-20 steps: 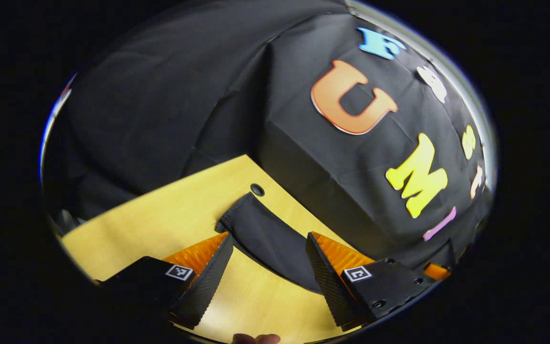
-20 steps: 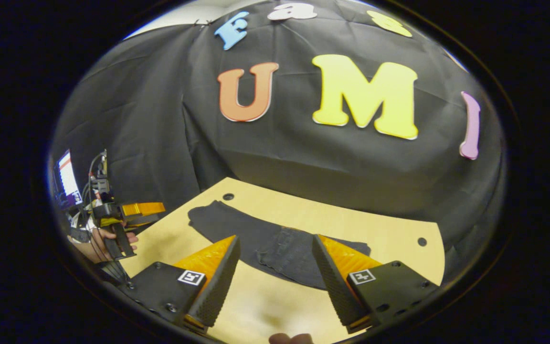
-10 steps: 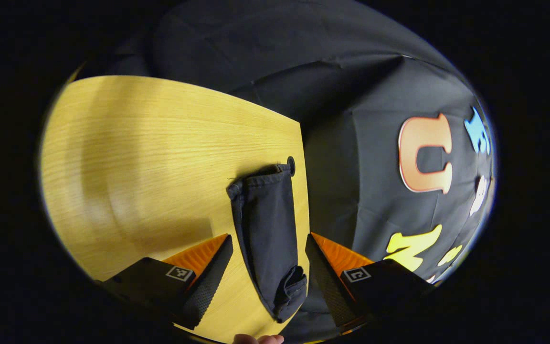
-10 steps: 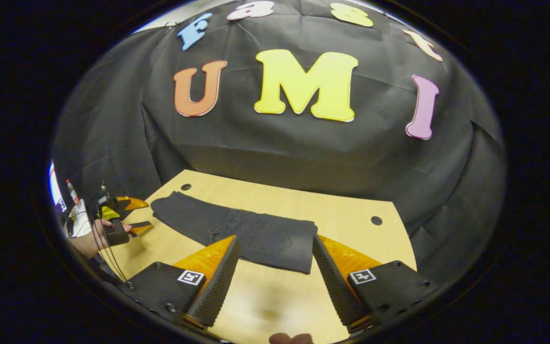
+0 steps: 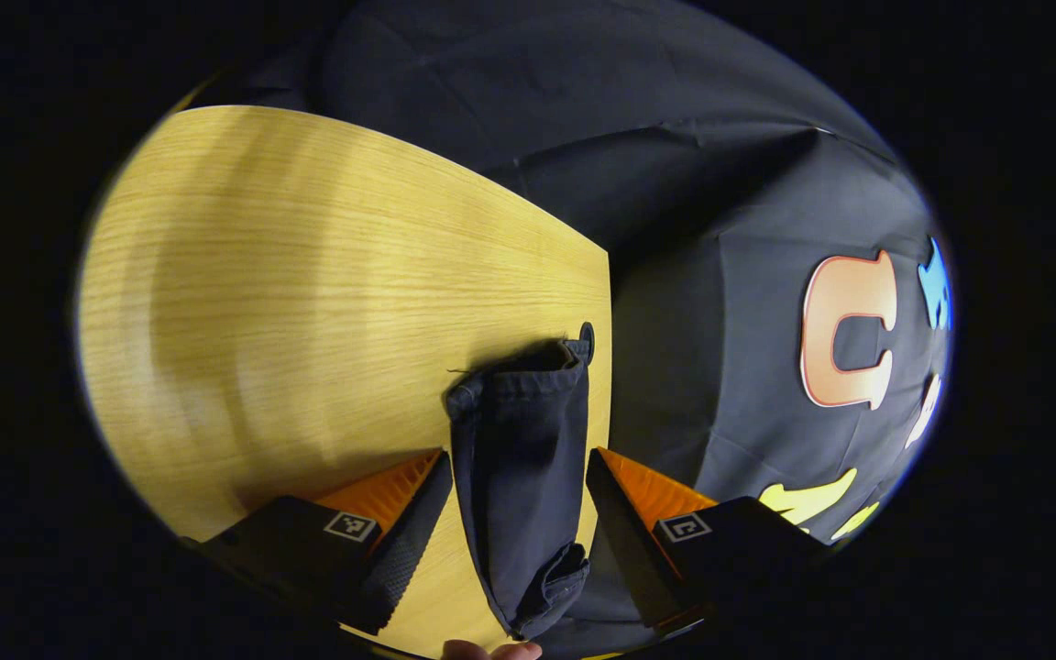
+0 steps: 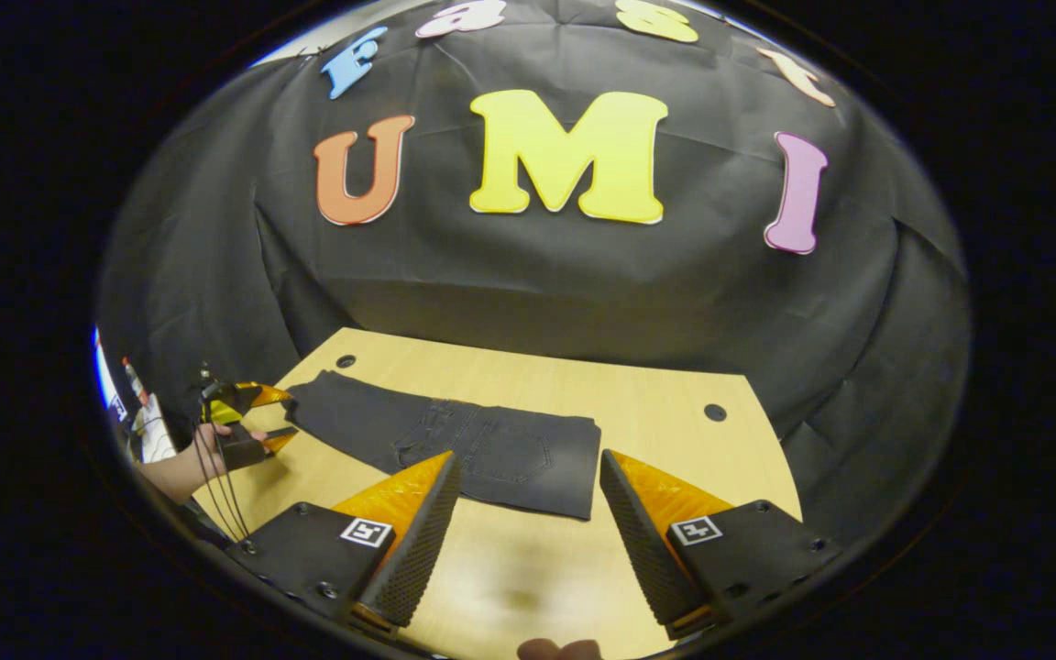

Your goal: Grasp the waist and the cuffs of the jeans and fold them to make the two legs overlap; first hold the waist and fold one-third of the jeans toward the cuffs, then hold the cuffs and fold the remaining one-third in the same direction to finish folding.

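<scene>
Dark jeans (image 6: pixel 464 445) lie flat in a long strip across the wooden table (image 6: pixel 665 440). The waist end with a back pocket points right; the cuffs point left. My right gripper (image 6: pixel 528 536) hovers open over bare wood, just in front of the waist end. In the left gripper view the cuff end of the jeans (image 5: pixel 519 431) runs up between the fingers of my left gripper (image 5: pixel 517 527), which is open and straddles the leg. The right gripper view shows the left gripper (image 6: pixel 279 417) beside the cuffs, held by a hand (image 6: pixel 175 467).
A cable hole (image 5: pixel 587 332) sits right by the cuffs at the table's edge. Two more holes (image 6: pixel 714 412) (image 6: pixel 346 361) mark the far corners. The black cloth wall hangs close behind the table. Broad bare wood (image 5: pixel 308 275) lies to the left of the cuffs.
My left gripper has swung round to look along the leg and has closed in on the cuffs. My right gripper has drawn back from the jeans, which now lie flat.
</scene>
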Tool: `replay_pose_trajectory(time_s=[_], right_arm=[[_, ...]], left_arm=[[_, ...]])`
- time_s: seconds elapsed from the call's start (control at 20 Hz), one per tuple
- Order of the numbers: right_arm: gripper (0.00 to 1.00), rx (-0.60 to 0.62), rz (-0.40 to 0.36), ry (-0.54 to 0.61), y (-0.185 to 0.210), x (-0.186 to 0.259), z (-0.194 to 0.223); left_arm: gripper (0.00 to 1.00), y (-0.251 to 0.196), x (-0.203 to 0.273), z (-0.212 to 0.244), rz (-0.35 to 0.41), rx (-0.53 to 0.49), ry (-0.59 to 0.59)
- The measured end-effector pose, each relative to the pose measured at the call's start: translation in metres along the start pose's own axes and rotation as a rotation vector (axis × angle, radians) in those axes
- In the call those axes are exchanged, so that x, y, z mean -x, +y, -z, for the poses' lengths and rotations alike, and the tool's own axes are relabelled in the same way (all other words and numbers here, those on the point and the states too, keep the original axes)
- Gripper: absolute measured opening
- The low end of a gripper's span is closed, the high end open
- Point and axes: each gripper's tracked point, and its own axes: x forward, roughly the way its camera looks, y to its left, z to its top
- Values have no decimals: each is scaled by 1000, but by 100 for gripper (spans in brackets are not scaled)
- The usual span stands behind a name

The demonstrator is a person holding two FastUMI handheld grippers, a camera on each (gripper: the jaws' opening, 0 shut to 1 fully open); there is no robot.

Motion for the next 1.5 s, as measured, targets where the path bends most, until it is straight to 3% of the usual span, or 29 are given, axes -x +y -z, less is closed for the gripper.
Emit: replay_pose_trajectory(time_s=[0.15,0.35,0.4,0.55,0.65,0.8,0.85,0.9,0.95,1.0,1.25,1.45,1.5], right_arm=[[92,-58,12,11,-5,-2,2],[92,-117,25,25,-13,3,9],[92,-128,31,27,-16,6,10],[92,-143,46,35,-22,13,20],[92,-152,59,43,-28,21,27],[92,-159,77,30,-37,31,30],[92,-160,76,26,-38,36,31],[92,-160,78,23,-39,39,32],[92,-159,81,20,-41,42,34],[95,-158,85,14,-44,45,34],[92,-145,110,-38,-62,67,30],[95,-158,142,-91,-81,87,29],[92,-157,155,-112,-86,93,29]], left_arm=[[95,-4,-6,-2,6,-20,2],[93,-3,-19,-7,4,63,-33],[71,1,-22,-4,2,62,-31],[55,2,-30,-3,1,32,-28],[42,9,-33,-2,-28,7,-30],[18,0,-29,-2,-7,3,-31],[16,-4,-28,0,-1,-9,-35],[22,-7,-26,1,-10,-38,-44],[13,-10,-23,2,-12,-75,-51],[12,-22,-18,3,5,-107,-59],[11,-89,8,26,98,-350,-62],[10,-146,30,72,159,-533,-59],[10,-158,35,86,177,-585,-55]])
